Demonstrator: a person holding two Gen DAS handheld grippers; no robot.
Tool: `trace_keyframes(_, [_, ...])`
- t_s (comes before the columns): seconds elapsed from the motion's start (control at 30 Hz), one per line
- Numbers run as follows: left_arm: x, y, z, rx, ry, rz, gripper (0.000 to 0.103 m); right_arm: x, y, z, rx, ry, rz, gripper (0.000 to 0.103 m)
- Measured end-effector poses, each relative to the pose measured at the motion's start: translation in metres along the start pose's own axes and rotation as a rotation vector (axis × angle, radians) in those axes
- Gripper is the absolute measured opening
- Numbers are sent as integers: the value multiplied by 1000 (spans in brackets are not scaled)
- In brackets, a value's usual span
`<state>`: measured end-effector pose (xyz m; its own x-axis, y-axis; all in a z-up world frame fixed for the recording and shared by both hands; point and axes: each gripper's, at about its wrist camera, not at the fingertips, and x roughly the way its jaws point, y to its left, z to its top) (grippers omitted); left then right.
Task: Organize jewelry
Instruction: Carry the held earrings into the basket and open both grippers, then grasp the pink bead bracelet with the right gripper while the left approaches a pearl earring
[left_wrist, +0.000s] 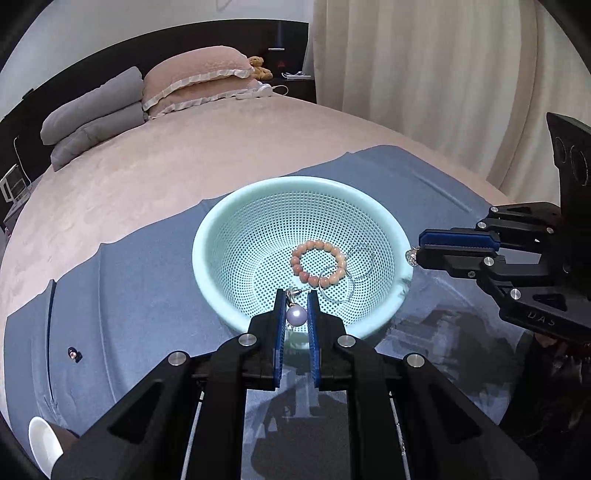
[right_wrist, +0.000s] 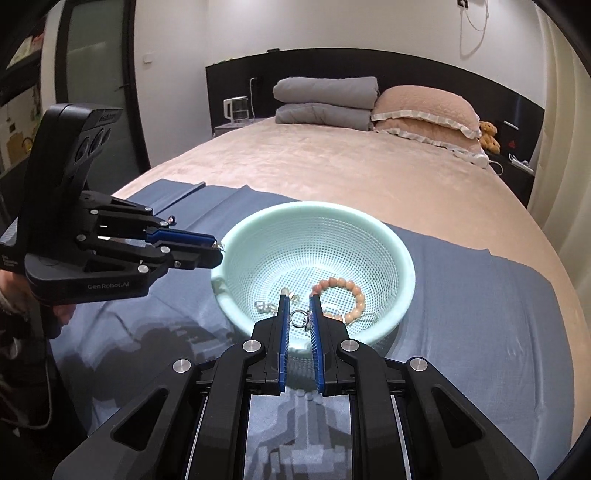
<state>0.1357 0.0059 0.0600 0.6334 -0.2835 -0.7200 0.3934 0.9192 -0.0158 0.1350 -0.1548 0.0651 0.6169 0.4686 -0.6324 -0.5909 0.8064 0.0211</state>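
A mint green mesh basket (left_wrist: 207, 236) (right_wrist: 404, 258) stands on a blue cloth (left_wrist: 129, 295) spread on the bed. Inside lie a peach bead bracelet (left_wrist: 317, 264) (right_wrist: 351, 288) and thin silver hoops (left_wrist: 356, 266); a silver chain piece (right_wrist: 263, 307) lies there too. My left gripper (left_wrist: 296, 295) (right_wrist: 218, 251) hangs over the basket's near rim, shut on a pearl earring (left_wrist: 296, 315). My right gripper (right_wrist: 300, 300) (left_wrist: 419, 254) hovers at the basket's other side, shut on a silver earring (right_wrist: 300, 318) whose sparkling end (left_wrist: 410, 257) pokes from the tips.
One small earring (left_wrist: 75, 355) (right_wrist: 171, 220) lies loose on the blue cloth away from the basket. Grey and pink pillows (right_wrist: 421, 107) lie at the head of the pink bed. A curtain (left_wrist: 424, 92) hangs beside it. A white round object (left_wrist: 44, 446) sits at the near edge.
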Motion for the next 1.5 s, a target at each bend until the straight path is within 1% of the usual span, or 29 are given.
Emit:
trace_keyframes(0.2, [23,5,4,-23,13,-22,13,19,-15,1,21,5,-22,11])
trace_keyframes(0.27, [27,6,2,-31,11,-17,19,25,-21,-1,35,11,-29,11])
trace_keyframes(0.33, [29,8,0,-43,9,-11,38,29,-25,-3,50,15,-30,12])
trace_keyframes(0.37, [30,9,0,-47,7,-12,41,30,-27,-4,58,15,-25,15])
trace_keyframes(0.4, [30,10,0,-51,5,-10,45,30,-29,-6,63,14,-24,25])
trace_keyframes(0.43, [29,12,-1,-56,3,-8,47,28,-29,-7,66,8,-30,31])
trace_keyframes(0.47, [28,12,-1,-60,2,-7,47,27,-29,-7,67,1,-34,41])
trace_keyframes(0.5, [27,13,-2,-64,2,-6,48,25,-28,-8,67,-8,-36,43])
trace_keyframes(0.6, [22,12,-6,-70,3,-4,48,20,-26,-8,67,-18,-34,43])
trace_keyframes(0.73, [12,10,-11,-72,3,1,51,13,-20,-11,67,-13,-29,43])
trace_keyframes(0.97, [-13,1,-26,-79,-9,-6,54,-14,1,-26,45,-23,-1,43])
trace_keyframes(1.1, [-18,-11,-40,-73,2,-19,57,-21,17,-43,22,10,9,43])
trace_keyframes(1.2, [-13,-19,-51,-71,23,-47,57,-18,29,-61,19,54,49,44])
trace_keyframes(1.3, [-4,-28,-62,-71,56,-83,57,-11,42,-77,8,107,71,44])
trace_keyframes(1.37, [3,-31,-68,-78,71,-126,57,-8,50,-85,-3,129,78,44])
trace_keyframes(1.43, [10,-35,-72,-82,76,-145,57,-4,56,-91,-9,148,85,44])
trace_keyframes(1.5, [16,-39,-74,-83,87,-157,57,-1,60,-96,-7,160,96,50])
